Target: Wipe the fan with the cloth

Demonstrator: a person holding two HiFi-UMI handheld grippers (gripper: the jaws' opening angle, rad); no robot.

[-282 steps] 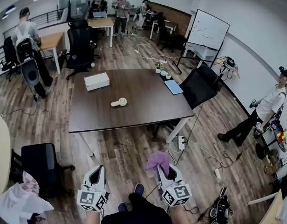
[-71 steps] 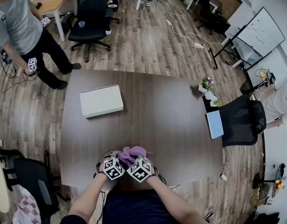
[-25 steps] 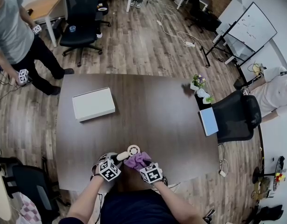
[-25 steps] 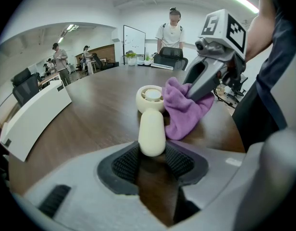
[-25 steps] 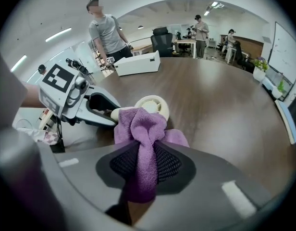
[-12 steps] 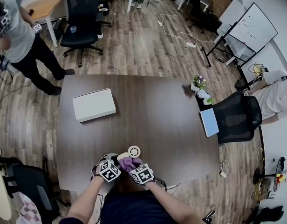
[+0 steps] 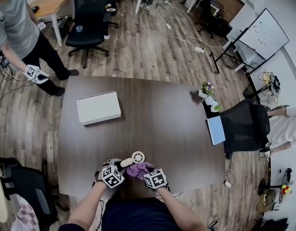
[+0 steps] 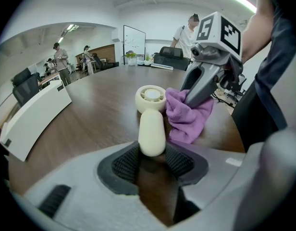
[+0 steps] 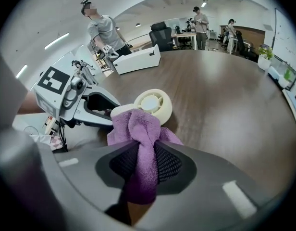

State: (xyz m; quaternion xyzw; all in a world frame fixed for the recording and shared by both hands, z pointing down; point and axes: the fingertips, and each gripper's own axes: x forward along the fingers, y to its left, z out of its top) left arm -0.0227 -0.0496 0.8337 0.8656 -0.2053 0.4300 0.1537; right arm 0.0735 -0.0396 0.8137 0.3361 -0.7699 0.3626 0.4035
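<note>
A small cream hand fan [image 7: 137, 157] lies near the front edge of the dark table [image 7: 162, 124], with its round head pointing away from me. My left gripper [image 7: 120, 164] is shut on the fan's handle [image 8: 151, 129], and its pads press both sides. My right gripper [image 7: 144, 172] is shut on a purple cloth [image 9: 141, 129] bunched between its pads. The cloth [image 7: 139, 169] rests against the right side of the fan, where the handle meets the head [image 9: 153, 105]. In the left gripper view the right gripper [image 8: 196, 93] presses the cloth [image 8: 186, 117] down beside the fan.
A flat white box [image 7: 98, 108] lies at the table's left. Small potted plants [image 7: 209, 94] and a blue notebook [image 7: 215, 130] sit at the right edge beside a black chair [image 7: 244, 124]. A person [image 7: 18, 32] stands beyond the far left corner.
My right gripper slid the cloth left over the fan's handle, then back to the right. The left gripper and the fan stayed put. The person at far left shifted.
</note>
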